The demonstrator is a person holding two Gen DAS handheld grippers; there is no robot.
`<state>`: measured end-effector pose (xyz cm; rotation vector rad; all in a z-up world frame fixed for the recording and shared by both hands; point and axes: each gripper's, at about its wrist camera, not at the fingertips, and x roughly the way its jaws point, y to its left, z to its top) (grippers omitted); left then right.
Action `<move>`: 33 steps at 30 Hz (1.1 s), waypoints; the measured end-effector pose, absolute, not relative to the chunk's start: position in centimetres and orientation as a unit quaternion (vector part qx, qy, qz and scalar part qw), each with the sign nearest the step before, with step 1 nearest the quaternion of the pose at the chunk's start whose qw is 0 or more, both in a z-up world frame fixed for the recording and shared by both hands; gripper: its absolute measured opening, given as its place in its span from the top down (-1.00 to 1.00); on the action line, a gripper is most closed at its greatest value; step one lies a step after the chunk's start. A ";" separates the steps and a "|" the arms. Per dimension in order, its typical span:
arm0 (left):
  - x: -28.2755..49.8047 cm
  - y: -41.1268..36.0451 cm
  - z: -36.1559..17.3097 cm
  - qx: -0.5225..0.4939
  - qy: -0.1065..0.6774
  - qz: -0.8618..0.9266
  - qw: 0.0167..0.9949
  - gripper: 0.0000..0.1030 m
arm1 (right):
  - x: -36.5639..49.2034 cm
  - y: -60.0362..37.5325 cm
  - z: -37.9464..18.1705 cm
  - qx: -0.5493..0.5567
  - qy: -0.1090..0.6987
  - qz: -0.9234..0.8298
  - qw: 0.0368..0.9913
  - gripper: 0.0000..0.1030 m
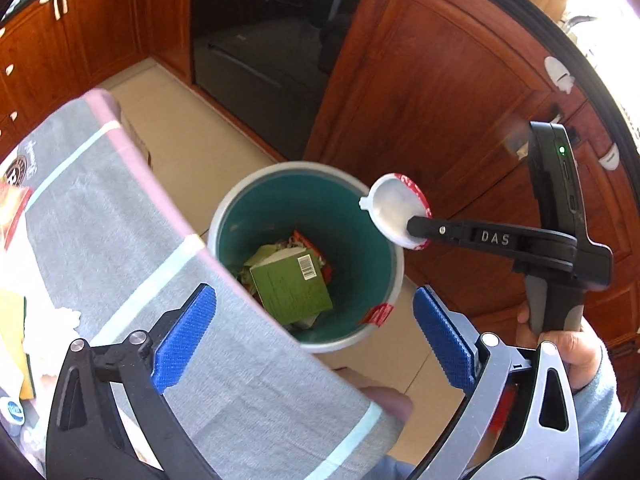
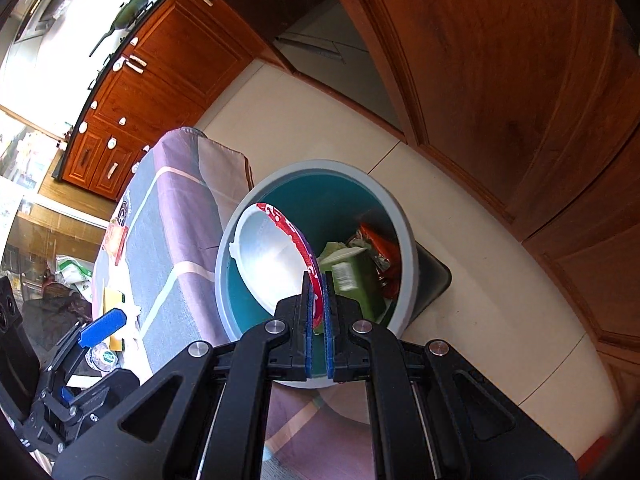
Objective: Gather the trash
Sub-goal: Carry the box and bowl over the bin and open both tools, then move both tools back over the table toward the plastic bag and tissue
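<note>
A grey trash bin [image 1: 218, 216] with a teal inside stands on the floor beside the table; it also shows in the right wrist view [image 2: 404, 240]. It holds a green box [image 1: 288, 284] and wrappers. My right gripper [image 2: 318, 292] is shut on a white round lid with a red rim [image 2: 268, 256], held over the bin's mouth. In the left wrist view the lid [image 1: 394, 204] hangs at the bin's right rim. My left gripper [image 1: 316, 336] is open and empty above the table edge and bin.
A table with a grey and pink cloth [image 1: 120, 216] stands left of the bin, with paper scraps and a yellow item [image 1: 16, 344] on it. Wooden cabinets [image 1: 440, 92] and a dark oven [image 1: 264, 52] stand behind the bin. A red wrapper [image 1: 378, 314] hangs on the bin's rim.
</note>
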<state>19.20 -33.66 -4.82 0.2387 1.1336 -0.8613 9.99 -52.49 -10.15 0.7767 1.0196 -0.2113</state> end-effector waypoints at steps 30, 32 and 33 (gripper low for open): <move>17.4 -20.4 -3.9 0.052 0.529 -0.316 0.785 -0.92 | 11.9 -44.6 -9.1 0.329 0.517 -0.085 0.785 -0.64; 17.2 -18.6 -3.8 0.044 0.529 -0.307 0.790 -0.92 | 12.1 -43.3 -8.8 0.323 0.520 -0.079 0.787 -0.64; 17.2 -18.0 -3.7 0.040 0.528 -0.301 0.793 -0.92 | 12.1 -42.7 -8.7 0.319 0.521 -0.076 0.788 -0.64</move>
